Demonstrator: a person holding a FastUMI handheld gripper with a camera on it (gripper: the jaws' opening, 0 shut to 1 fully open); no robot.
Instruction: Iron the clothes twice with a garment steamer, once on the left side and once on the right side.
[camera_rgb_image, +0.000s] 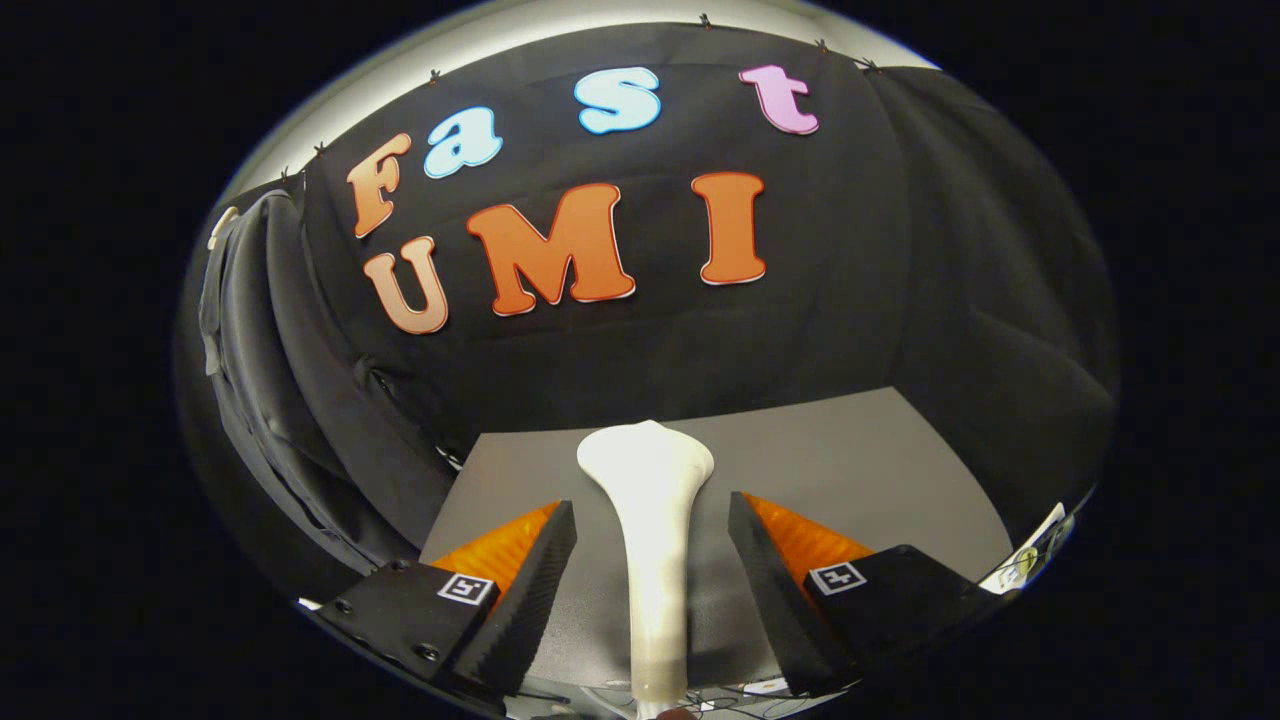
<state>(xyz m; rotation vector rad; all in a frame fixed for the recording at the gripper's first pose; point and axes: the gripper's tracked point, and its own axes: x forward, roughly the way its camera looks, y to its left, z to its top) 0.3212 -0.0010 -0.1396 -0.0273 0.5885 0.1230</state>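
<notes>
The gripper (652, 535) sits low in the centre of the frame with its two fingers (530, 580) spread wide apart, gripping nothing. Standing upright in the gap between them is a white, smooth plastic garment steamer (652, 520): a slim neck rising from the bottom centre and flaring into a broad, rounded head just above the fingertips. There is clear space on either side of the neck, so neither finger touches it. Each finger carries a small square black-and-white marker tag (467, 588) on its block near the base, one at lower left and one at lower right; the pattern holds no readable words. Behind the steamer a flat grey tabletop (860, 470) stretches across the middle of the frame to the dark cloth wall. At the left of the frame a dark, grey-black garment (265, 350) hangs in long vertical folds, well apart from the steamer. At the lower right edge, past the right finger, lies a bit of white paper or card (1025, 560) with a coloured spot on it, too small and blurred to read.
</notes>
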